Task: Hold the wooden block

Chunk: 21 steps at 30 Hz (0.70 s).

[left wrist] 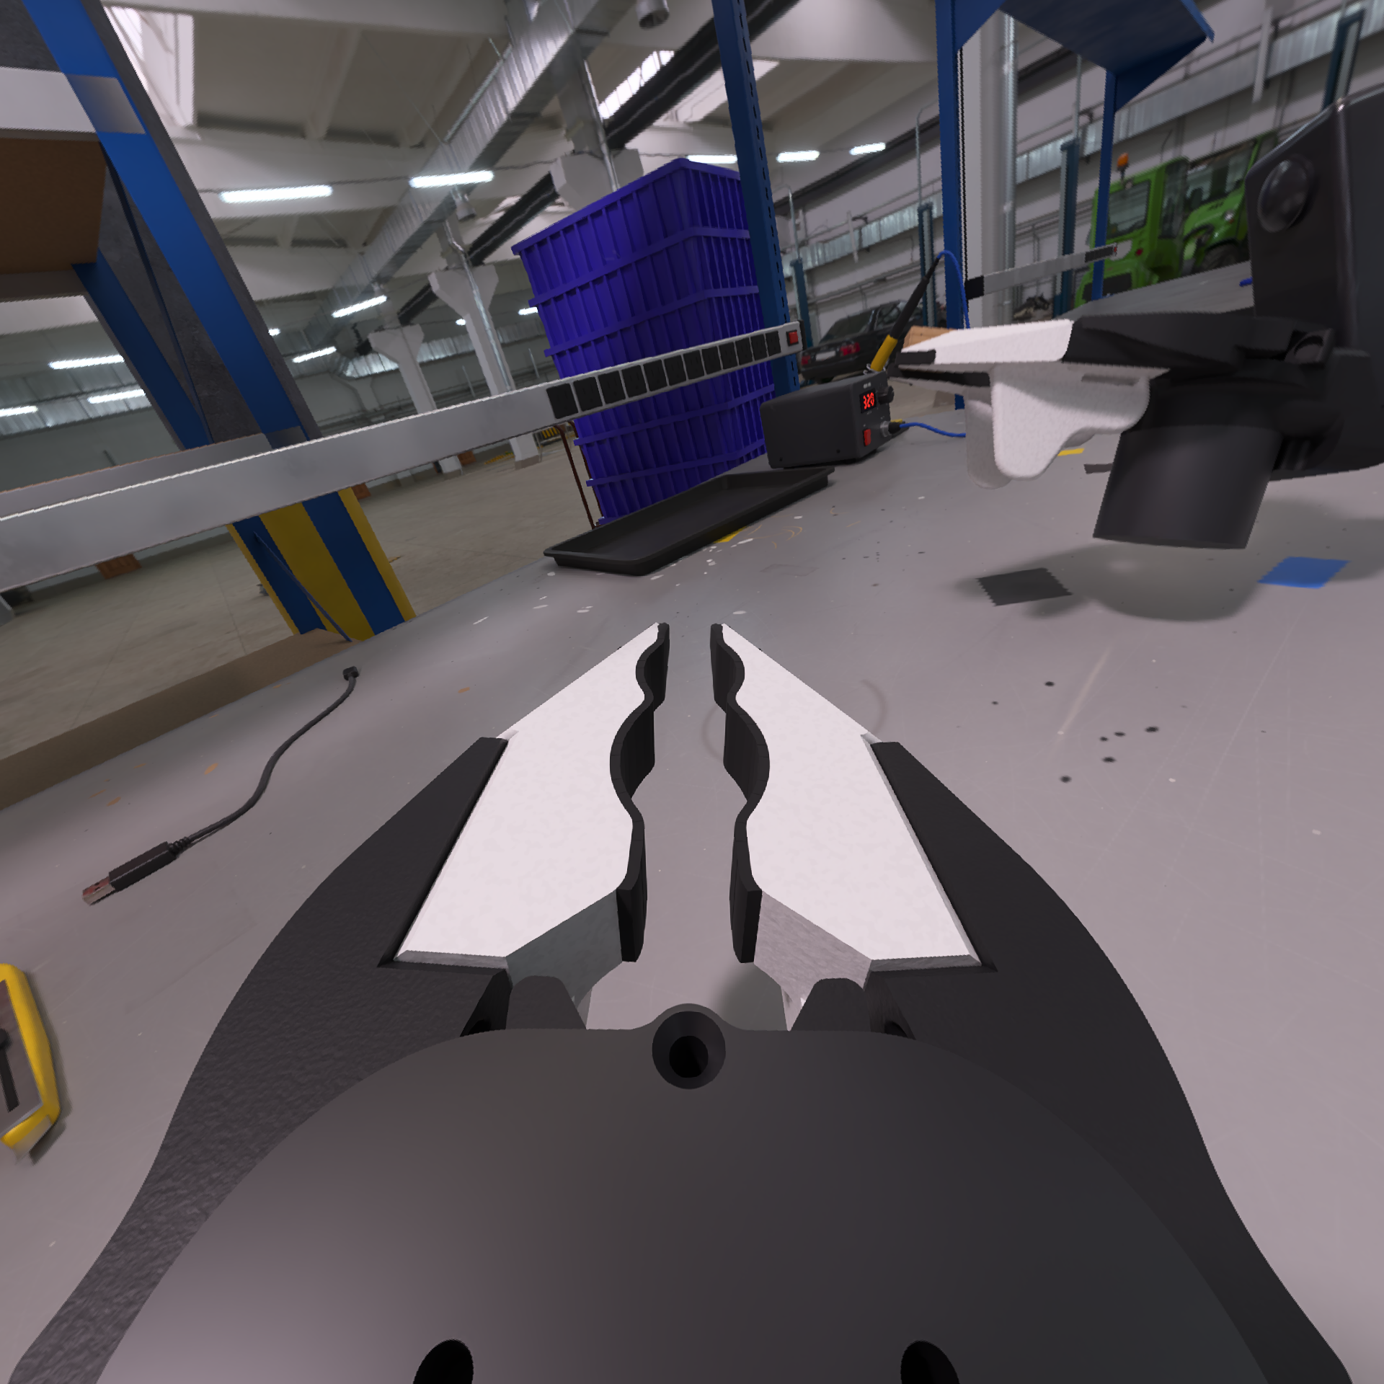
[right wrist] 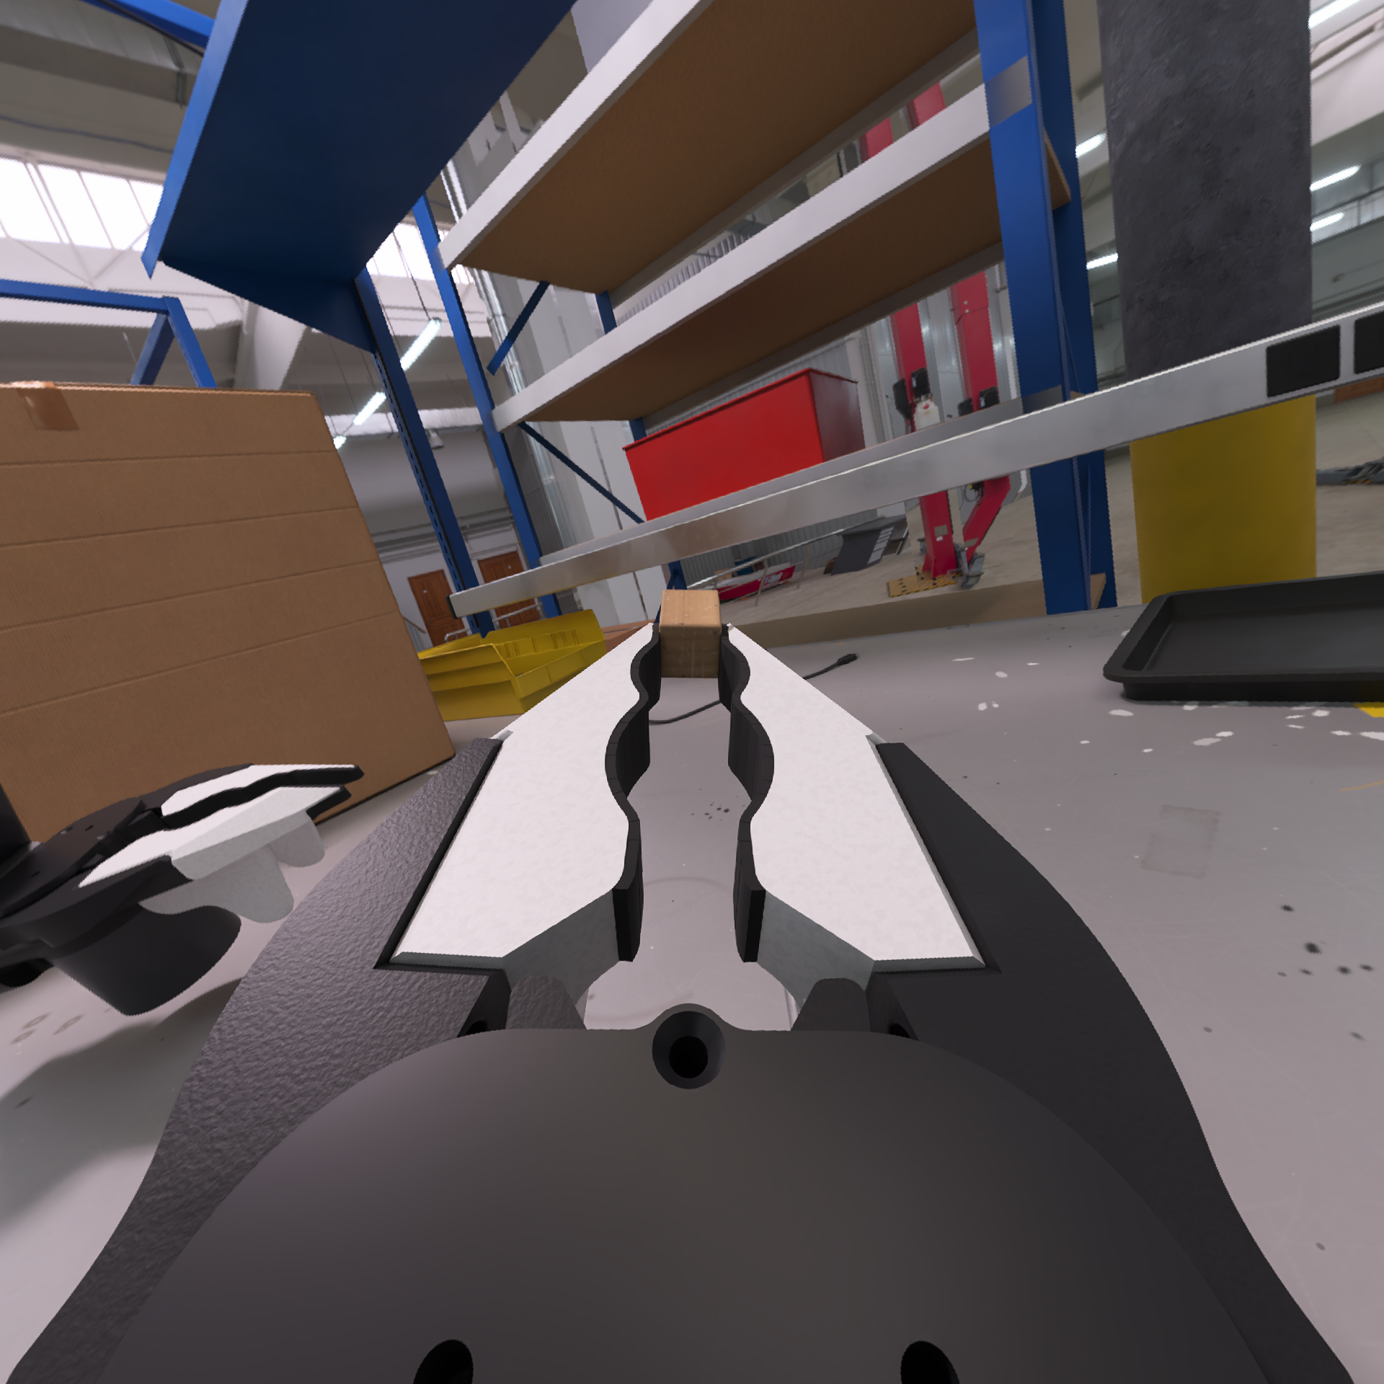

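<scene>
The wooden block (right wrist: pixel 689 636) is a small tan cube pinched between the fingertips of my right gripper (right wrist: pixel 689 645), which is shut on it and holds it above the grey table (right wrist: pixel 1048 824). In the left wrist view the right gripper (left wrist: pixel 910 358) hangs at the upper right, and a sliver of the block (left wrist: pixel 932 335) shows at its tips. My left gripper (left wrist: pixel 687 636) is low over the table with its jaws nearly together and nothing between them. It also shows at the lower left of the right wrist view (right wrist: pixel 348 779).
A black tray (left wrist: pixel 689 524) lies ahead, in front of stacked blue crates (left wrist: pixel 651 322) and a soldering station (left wrist: pixel 831 427). A USB cable (left wrist: pixel 225 809) and a yellow tool (left wrist: pixel 22 1063) lie at the left. A cardboard box (right wrist: pixel 187 584) and yellow bins (right wrist: pixel 517 659) stand at the table's far end.
</scene>
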Motion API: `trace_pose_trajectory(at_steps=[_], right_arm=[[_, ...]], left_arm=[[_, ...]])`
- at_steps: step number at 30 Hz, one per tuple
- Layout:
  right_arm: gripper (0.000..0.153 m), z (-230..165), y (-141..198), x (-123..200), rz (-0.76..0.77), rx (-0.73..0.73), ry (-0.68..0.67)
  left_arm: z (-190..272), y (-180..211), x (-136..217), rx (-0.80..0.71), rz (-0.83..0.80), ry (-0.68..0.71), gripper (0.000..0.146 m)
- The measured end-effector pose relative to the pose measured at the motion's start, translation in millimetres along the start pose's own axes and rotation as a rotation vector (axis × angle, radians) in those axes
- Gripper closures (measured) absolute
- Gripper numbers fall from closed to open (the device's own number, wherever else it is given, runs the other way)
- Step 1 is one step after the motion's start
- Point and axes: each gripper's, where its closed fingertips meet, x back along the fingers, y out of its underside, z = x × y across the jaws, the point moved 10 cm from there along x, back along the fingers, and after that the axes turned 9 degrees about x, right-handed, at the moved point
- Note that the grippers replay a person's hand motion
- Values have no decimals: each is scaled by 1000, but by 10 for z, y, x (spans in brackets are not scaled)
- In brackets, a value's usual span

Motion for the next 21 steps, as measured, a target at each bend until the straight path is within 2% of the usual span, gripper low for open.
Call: trace_pose_trajectory(at_steps=[21], right_arm=[[139,25,98,-54,-55,-13,-14]], left_arm=[[-48,-12,31,52,37,3,135]])
